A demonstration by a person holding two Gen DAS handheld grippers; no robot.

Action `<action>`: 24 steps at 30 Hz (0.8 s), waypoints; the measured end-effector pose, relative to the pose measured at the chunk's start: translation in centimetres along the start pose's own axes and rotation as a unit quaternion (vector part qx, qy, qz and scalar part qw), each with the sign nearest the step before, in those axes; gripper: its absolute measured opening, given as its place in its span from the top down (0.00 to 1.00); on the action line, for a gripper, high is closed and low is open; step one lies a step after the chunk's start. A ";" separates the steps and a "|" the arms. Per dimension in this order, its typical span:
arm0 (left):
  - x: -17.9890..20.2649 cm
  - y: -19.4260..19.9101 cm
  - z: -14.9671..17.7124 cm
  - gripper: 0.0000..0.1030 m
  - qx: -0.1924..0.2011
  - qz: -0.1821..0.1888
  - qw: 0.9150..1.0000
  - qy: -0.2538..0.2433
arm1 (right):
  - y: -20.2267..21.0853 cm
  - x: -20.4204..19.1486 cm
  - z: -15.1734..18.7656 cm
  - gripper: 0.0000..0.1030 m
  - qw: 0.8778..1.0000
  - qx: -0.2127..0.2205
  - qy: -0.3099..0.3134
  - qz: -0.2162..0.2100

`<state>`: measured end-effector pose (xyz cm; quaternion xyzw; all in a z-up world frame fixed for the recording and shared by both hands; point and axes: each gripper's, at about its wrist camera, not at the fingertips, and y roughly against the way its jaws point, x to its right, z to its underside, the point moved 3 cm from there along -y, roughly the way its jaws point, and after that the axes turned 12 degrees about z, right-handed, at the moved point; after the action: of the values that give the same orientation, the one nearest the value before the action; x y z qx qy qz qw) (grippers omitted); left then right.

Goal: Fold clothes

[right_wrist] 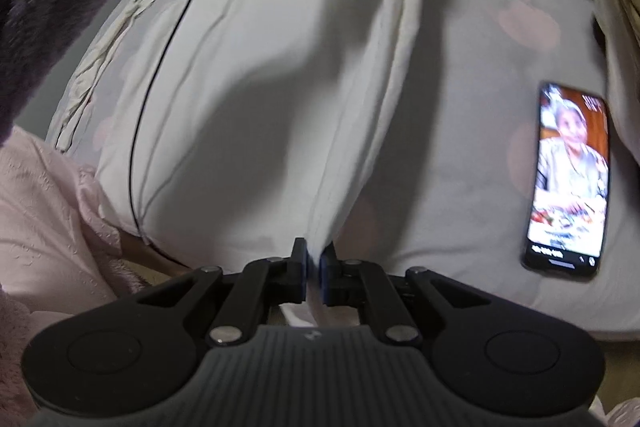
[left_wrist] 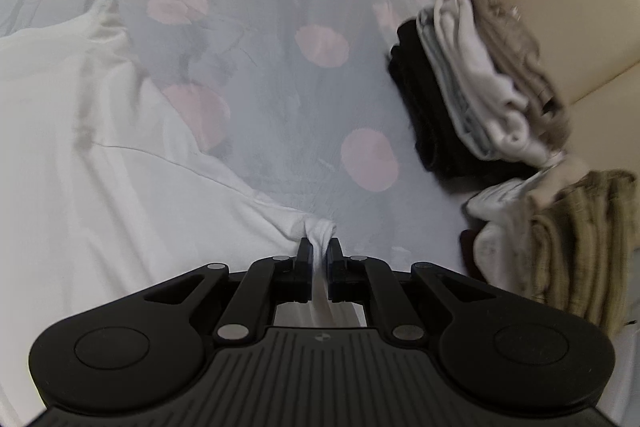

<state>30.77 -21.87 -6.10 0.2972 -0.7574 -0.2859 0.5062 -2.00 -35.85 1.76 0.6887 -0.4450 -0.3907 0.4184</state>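
your right gripper (right_wrist: 314, 255) is pinched on a fold of the white garment (right_wrist: 248, 99), at its near edge. the garment lies stretched away from you over the grey bedsheet (right_wrist: 472, 75). right of the garment, a phone (right_wrist: 568, 179) lies flat on the sheet, screen lit. left of the garment, pink fabric (right_wrist: 44, 211). a thin black cable (right_wrist: 160, 67) runs across the garment's left part.

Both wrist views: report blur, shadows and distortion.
Left wrist view: motion blur smears the stacked clothes; fisheye bends the bedsheet. Right wrist view: a dark shadow crosses the white garment; the lit phone is slightly soft.
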 end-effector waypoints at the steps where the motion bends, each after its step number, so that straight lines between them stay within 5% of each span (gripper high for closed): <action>1: -0.3 0.7 0.0 0.96 0.004 0.008 1.000 0.003 | 0.0 -0.7 -0.2 0.93 1.000 0.002 0.008 0.001; 14: -7.7 9.0 1.8 0.96 0.057 0.055 0.996 0.033 | -1.7 -8.4 -2.2 0.92 0.994 -0.006 0.110 -0.026; 24: -14.9 10.1 4.4 0.96 0.073 0.070 0.993 0.065 | -5.4 -11.8 -2.9 0.92 0.988 -0.054 0.142 -0.040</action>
<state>29.64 -3.62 -9.02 0.2972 -0.7609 -0.1742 0.5500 -1.34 -22.76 -0.29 0.7311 -0.3312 -0.3290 0.4976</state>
